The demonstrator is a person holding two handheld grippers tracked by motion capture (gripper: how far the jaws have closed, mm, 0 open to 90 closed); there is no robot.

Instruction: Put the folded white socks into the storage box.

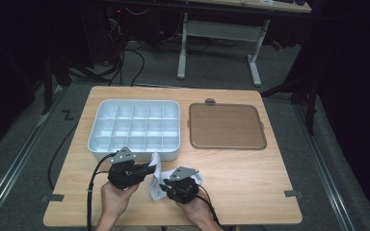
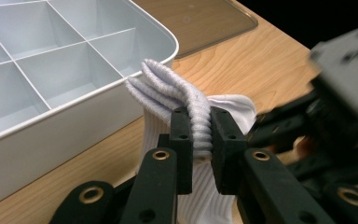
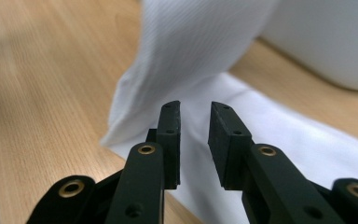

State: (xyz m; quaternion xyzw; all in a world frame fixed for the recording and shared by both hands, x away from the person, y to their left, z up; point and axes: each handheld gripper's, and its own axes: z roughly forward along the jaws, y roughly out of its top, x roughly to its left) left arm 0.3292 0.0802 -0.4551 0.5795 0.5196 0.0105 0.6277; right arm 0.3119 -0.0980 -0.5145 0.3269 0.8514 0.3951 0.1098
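A white sock [image 1: 157, 179] with ribbed cuffs lies bunched on the wooden table, just in front of the white divided tray [image 1: 92, 144]. My left gripper [image 1: 151, 168] is shut on the sock's folded ribbed cuffs [image 2: 177, 84], which stick up between its pads [image 2: 182, 140]. My right gripper [image 1: 164, 186] sits close at the sock's right. In the right gripper view its jaws [image 3: 195, 135] stand apart with a clear gap. The smooth part of the sock [image 3: 200, 46] hangs and lies just beyond them, and nothing is pinched.
The tray's compartments are bare; its near wall [image 2: 51, 140] is right beside the sock. A brown flat lid [image 1: 226, 126] lies to the tray's right. The table's front edge runs close under both hands.
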